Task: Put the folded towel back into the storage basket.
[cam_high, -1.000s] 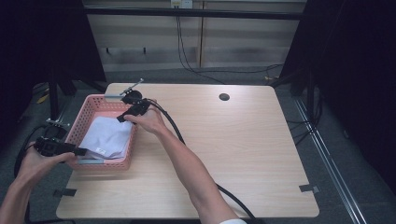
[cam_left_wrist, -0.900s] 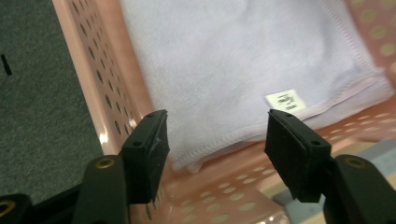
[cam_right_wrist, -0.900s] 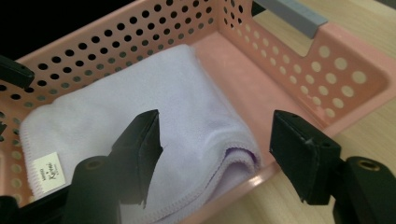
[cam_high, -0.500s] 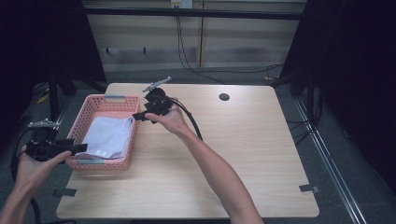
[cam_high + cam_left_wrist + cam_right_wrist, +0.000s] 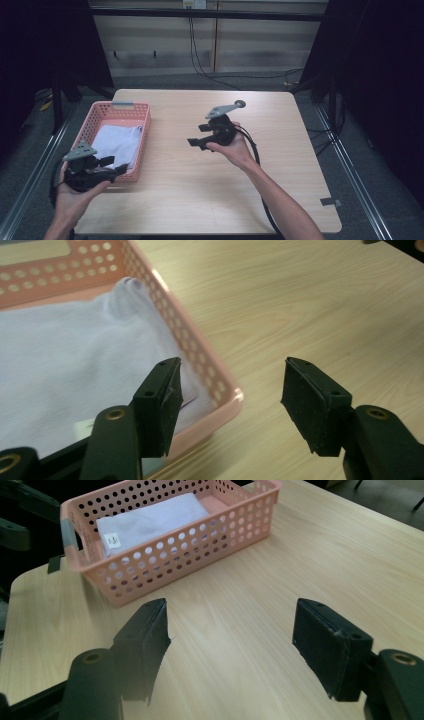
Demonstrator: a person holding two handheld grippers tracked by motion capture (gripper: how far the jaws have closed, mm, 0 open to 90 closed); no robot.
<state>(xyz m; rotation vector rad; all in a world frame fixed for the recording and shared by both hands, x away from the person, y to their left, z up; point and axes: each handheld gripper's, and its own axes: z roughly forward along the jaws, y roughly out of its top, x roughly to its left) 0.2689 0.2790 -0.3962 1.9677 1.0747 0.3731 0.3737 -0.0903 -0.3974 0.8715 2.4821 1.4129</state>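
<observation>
A pink perforated basket [image 5: 145, 131] stands on the left of the wooden table [image 5: 200, 200]. A folded pale cloth [image 5: 117, 142] with a small label lies inside it. My left gripper [image 5: 116, 165] hovers at the basket's near right corner. Its jaws are open, have just been closing a little, and hold nothing. In the left gripper view the gripper [image 5: 230, 375] straddles the basket's corner [image 5: 202, 357] beside the cloth [image 5: 60, 355]. My right gripper [image 5: 196, 135] is over the table's middle, pointing left at the basket [image 5: 190, 545]. It [image 5: 230, 615] is open and empty, and its jaws have just widened.
A grey tape patch [image 5: 122, 104] marks the basket's far rim. A strip of tape [image 5: 331, 202] sits at the table's near right edge. The right gripper's cable [image 5: 257, 160] trails along the forearm. Dark curtains flank the table, with cables on the floor behind it.
My right gripper left the basket's far end and swung right to the table's middle. My left gripper shifted right, to the basket's near corner. The cloth stays in the basket.
</observation>
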